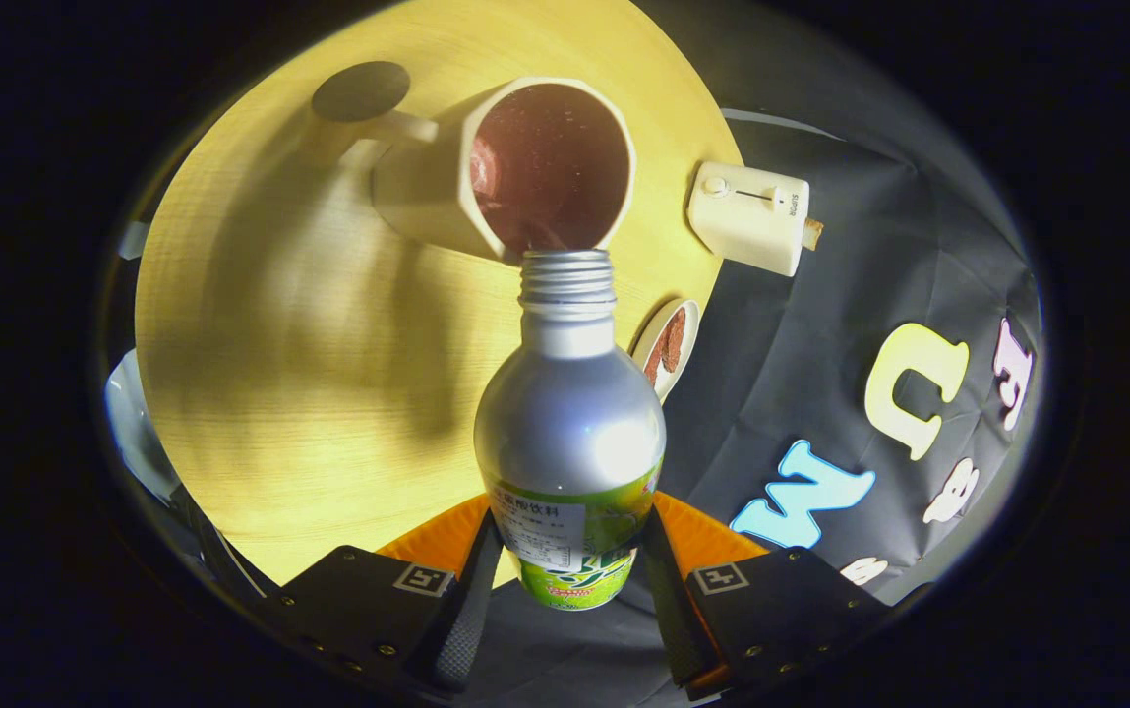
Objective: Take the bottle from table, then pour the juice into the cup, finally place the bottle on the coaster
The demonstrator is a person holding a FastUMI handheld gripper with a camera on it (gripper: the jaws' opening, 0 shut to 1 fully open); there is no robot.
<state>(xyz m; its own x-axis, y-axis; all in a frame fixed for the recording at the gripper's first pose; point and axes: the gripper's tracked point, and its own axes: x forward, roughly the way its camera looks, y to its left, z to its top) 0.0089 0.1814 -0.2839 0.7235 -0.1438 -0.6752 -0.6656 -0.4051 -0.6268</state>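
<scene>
Clamped the gripper (569,575) on the bottle's (569,433) labelled lower body, both fingers pressing its sides, and tipped the open neck over the rim of the cup (550,162), for pouring, near the table's (279,393) edge beside the coaster (668,346).

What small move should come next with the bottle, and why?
Probably tilt the bottle a little further. The gripper is shut on it, and its open neck already points at the cup's rim.
</scene>
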